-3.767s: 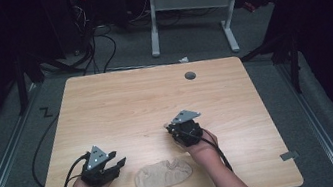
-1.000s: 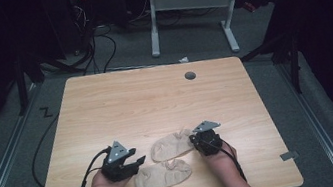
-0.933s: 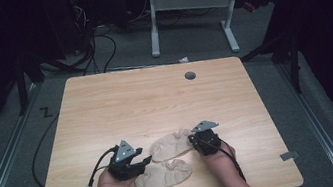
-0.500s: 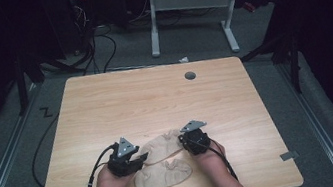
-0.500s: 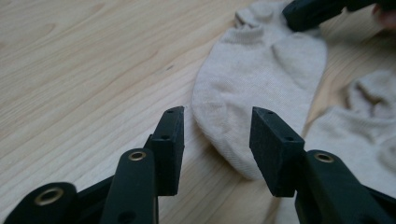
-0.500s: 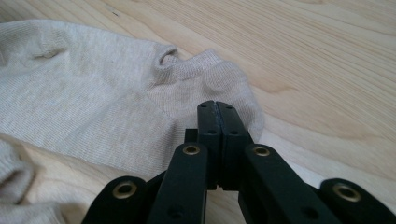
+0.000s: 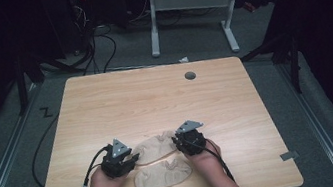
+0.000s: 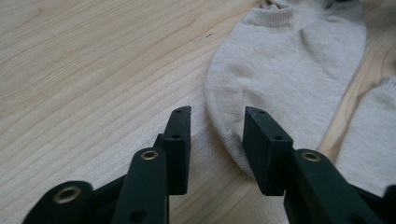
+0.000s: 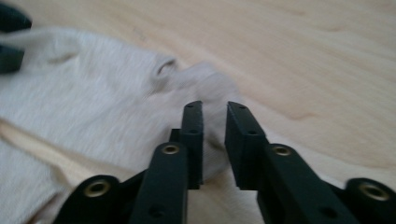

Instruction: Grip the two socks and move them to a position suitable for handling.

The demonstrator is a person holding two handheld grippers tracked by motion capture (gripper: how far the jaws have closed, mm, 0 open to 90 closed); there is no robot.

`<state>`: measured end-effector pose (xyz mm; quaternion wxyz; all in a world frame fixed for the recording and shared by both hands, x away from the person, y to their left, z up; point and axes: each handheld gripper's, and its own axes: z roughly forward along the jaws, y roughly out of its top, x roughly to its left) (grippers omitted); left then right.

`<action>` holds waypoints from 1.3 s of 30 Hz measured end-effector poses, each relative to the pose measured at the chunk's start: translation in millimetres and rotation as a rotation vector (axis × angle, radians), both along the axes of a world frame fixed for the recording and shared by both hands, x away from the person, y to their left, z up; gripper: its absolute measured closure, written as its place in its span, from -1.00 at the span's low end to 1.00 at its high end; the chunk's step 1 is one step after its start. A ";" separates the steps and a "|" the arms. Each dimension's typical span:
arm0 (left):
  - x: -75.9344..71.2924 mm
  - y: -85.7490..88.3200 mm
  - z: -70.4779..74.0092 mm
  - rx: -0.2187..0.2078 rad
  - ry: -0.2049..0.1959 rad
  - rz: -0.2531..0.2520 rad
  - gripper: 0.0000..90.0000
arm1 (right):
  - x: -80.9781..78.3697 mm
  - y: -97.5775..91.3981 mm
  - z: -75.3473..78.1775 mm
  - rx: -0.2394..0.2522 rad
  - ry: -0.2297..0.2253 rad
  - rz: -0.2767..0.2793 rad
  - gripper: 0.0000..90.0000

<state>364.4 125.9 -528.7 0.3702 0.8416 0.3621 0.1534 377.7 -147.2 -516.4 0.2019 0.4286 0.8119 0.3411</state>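
Table: we work at a pale wooden table, with a round grommet hole toward its far edge at about 12 o'clock.

Upper sock: we see a beige sock flat on the wood between our two grippers, cuff end toward our right hand, toe end toward our left.

Lower sock: a second beige sock lies just nearer to us, at 6 o'clock from the upper sock, close beside it with a strip of wood showing between them in the left gripper view.

Left gripper: our left gripper sits at 9 o'clock from the upper sock. In the left gripper view its jaws stand apart and have just been closing; the rounded toe edge of the upper sock reaches into the gap, yet we see no pad pressing on the cloth.

Right gripper: our right gripper sits at 3 o'clock from the upper sock. In the right gripper view the jaws have just been opening; a narrow gap shows between them, the sock's bunched cuff end lies in and just beyond it, not pinched.

Hands: both hands hold the grippers low over the near edge of the table, at roughly 6 o'clock, cables trailing back.
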 end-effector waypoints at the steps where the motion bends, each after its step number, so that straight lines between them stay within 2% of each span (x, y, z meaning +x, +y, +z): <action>1: 0.2 -0.1 -0.1 -0.003 0.004 -0.004 0.43 | 2.0 -3.0 1.7 0.012 -0.004 -0.020 0.55; 2: 0.5 -0.1 -0.2 -0.005 0.007 -0.003 0.47 | 5.9 -7.0 1.6 0.025 0.003 -0.051 0.49; 3: 1.4 0.3 -0.5 -0.024 0.024 0.000 0.52 | 8.3 -8.9 0.1 0.030 0.012 -0.056 0.45; 4: 1.4 0.3 -0.5 -0.024 0.024 0.000 0.55 | 8.3 -8.9 0.1 0.030 0.012 -0.056 0.45; 5: 1.5 0.2 -0.6 -0.028 0.027 0.000 0.59 | 12.8 -10.2 -5.0 0.033 0.041 -0.056 0.43; 8: 0.2 -0.9 -0.4 -0.019 0.018 -0.003 0.67 | 14.1 -9.9 -8.2 0.028 0.051 -0.049 0.44; 9: -0.8 -1.5 -0.4 -0.012 0.010 -0.001 0.79 | 13.5 -8.9 -10.2 0.027 0.054 -0.039 0.59; 12: -2.2 -1.4 -0.4 -0.013 0.005 0.004 0.92 | 11.4 -7.2 -10.9 0.029 0.048 -0.003 0.89; 14: -2.6 -0.6 0.2 -0.016 0.001 0.007 0.93 | 10.3 -5.8 -10.8 0.029 0.048 0.002 0.91; 16: -3.9 2.1 4.4 -0.027 -0.020 0.011 0.93 | 7.5 -4.5 -9.8 0.015 0.025 0.015 0.94; 17: -4.6 4.9 9.3 -0.057 -0.033 0.017 0.93 | 4.0 -5.1 -6.6 0.020 0.000 0.026 0.94; 18: -4.6 4.9 9.3 -0.057 -0.033 0.017 0.93 | 4.0 -5.1 -6.6 0.020 0.000 0.026 0.94; 19: -5.2 6.2 12.0 -0.068 -0.040 0.018 0.93 | 0.1 -6.5 -2.5 0.031 -0.019 0.025 0.94; 20: -6.9 7.1 15.2 -0.073 -0.055 0.015 0.93 | -2.4 -7.9 0.0 0.036 -0.029 0.027 0.94; 24: -12.0 7.8 19.2 -0.080 -0.069 0.011 0.93 | -10.7 -12.7 7.6 0.054 -0.060 0.037 0.94; 26: -15.0 8.0 23.4 -0.089 -0.080 0.007 0.93 | -15.7 -14.4 11.6 0.041 -0.079 0.045 0.94; 29: -22.1 7.1 29.0 -0.093 -0.092 -0.008 0.93 | -24.5 -17.6 16.8 0.052 -0.096 0.048 0.94; 34: -33.9 4.7 31.8 -0.084 -0.073 -0.049 0.92 | -38.2 -22.8 21.2 0.051 -0.109 0.061 0.94; 36: -42.2 1.8 32.8 -0.062 -0.068 -0.070 0.92 | -47.3 -25.6 18.3 0.041 -0.096 0.079 0.94; 39: -48.0 1.8 33.8 -0.059 -0.059 -0.070 0.92 | -51.9 -25.9 17.0 0.045 -0.089 0.090 0.94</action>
